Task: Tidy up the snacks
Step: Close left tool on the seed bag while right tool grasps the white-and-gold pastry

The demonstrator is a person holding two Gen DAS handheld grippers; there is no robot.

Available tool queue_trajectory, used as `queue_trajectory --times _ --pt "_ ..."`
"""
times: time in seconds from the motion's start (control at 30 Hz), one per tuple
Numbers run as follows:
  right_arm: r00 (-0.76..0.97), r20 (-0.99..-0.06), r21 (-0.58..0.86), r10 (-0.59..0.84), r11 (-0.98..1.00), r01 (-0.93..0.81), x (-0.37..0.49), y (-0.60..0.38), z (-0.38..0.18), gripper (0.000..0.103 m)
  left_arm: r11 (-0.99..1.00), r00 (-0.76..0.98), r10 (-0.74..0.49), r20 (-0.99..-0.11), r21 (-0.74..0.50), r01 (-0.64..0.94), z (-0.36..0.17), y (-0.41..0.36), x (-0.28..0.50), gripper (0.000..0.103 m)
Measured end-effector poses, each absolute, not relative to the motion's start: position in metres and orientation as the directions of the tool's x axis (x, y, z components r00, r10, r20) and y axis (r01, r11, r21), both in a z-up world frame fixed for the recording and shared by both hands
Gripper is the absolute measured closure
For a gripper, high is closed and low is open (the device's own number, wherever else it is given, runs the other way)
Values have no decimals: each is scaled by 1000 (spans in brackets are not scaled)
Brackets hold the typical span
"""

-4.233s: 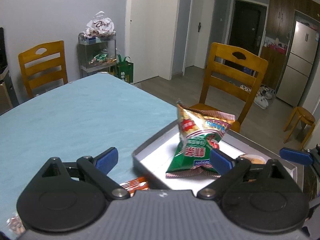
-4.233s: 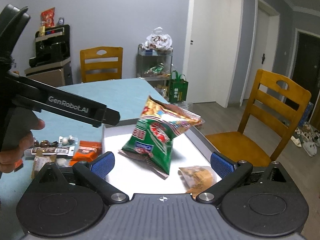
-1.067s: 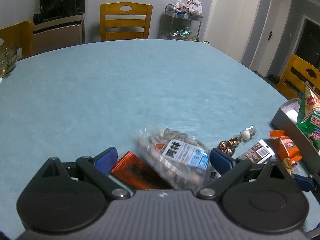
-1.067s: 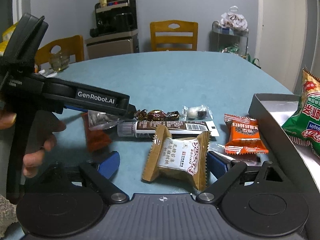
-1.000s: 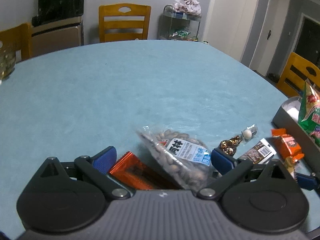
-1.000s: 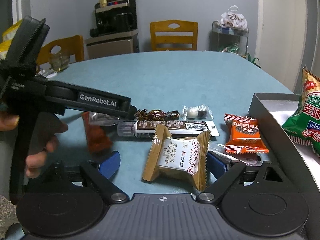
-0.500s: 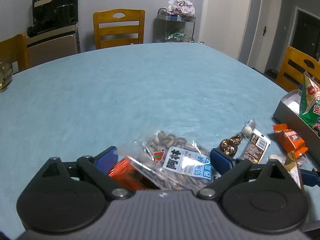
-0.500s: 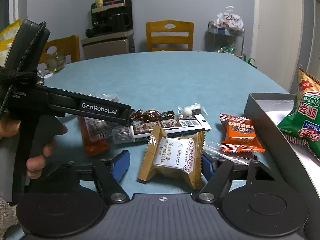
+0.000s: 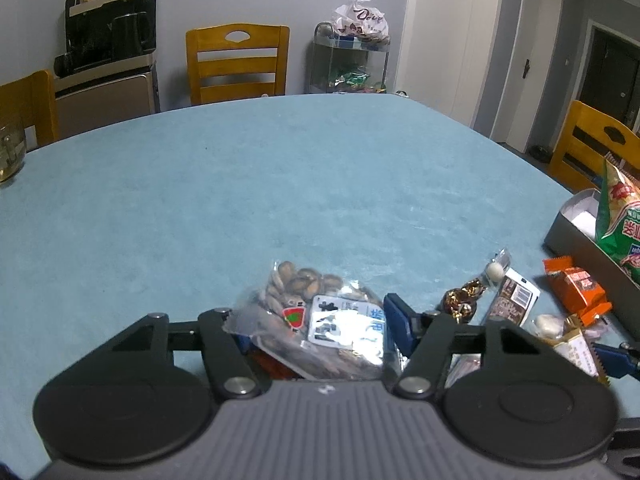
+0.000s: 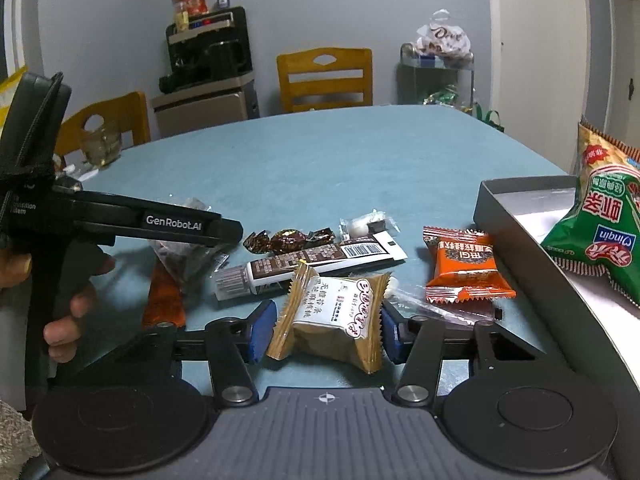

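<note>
My left gripper [image 9: 316, 326] is shut on a clear bag of nuts [image 9: 320, 320] with a white and blue label, held just above the blue table; it shows in the right wrist view [image 10: 180, 256] too. My right gripper [image 10: 326, 326] is closed against both sides of a brown wrapped pastry [image 10: 334, 316] lying on the table. Loose snacks lie around: an orange packet [image 10: 464, 268], a long brown bar [image 10: 308, 266], foil candies [image 10: 288, 238], a red-orange packet [image 10: 164, 296]. A grey tray [image 10: 520, 236] at the right holds a green chip bag [image 10: 596, 216].
The blue table [image 9: 240, 184] stretches far ahead. A glass [image 10: 100, 146] stands at its far left edge. Wooden chairs [image 9: 238, 62] stand around it. The left gripper's body and the hand [image 10: 72, 304] holding it fill the left of the right wrist view.
Both grippers have closed: the left onto the nut bag, lifting its front end, the right onto the brown pastry. Before that both moved from the tray to the snack pile.
</note>
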State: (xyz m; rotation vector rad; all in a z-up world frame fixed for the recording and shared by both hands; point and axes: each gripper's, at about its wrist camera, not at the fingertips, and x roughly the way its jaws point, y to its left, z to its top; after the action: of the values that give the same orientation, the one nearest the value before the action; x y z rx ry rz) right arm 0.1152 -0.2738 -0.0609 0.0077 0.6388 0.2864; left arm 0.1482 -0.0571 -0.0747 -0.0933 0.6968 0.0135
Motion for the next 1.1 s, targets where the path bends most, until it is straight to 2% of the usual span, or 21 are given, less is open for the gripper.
queue_trajectory --times 0.13,0.37,0.43,0.57,0.63,0.77,0.97,1.1 --pt "778 -569 101 267 961 -257 113 -277 -59 57 996 769 -17 -639 -75 -41 -73 -55 148 45" --pt "778 -570 98 264 962 -255 113 -276 -59 59 996 783 -21 -621 -76 -34 -68 -56 142 47" --pt "776 -575 87 259 962 -257 114 -275 -59 58 997 790 -23 -613 -74 -28 -66 -56 140 48" --pt "764 -592 50 256 958 -282 115 -265 -61 48 998 792 -33 -609 -69 -12 -64 -57 136 49" --pt "760 -603 19 242 957 -289 115 -258 -62 47 998 794 -36 -607 -66 -5 -63 -57 134 49" --pt "766 -600 -14 230 954 -298 113 -251 -62 56 997 802 -50 -595 -82 2 -58 -55 130 51" --pt "778 -588 -19 224 957 -290 106 -257 -57 64 994 839 -67 -540 -113 7 -39 -48 115 58" --pt "780 -588 -28 215 958 -286 104 -262 -53 65 992 850 -85 -520 -122 25 -31 -49 109 61"
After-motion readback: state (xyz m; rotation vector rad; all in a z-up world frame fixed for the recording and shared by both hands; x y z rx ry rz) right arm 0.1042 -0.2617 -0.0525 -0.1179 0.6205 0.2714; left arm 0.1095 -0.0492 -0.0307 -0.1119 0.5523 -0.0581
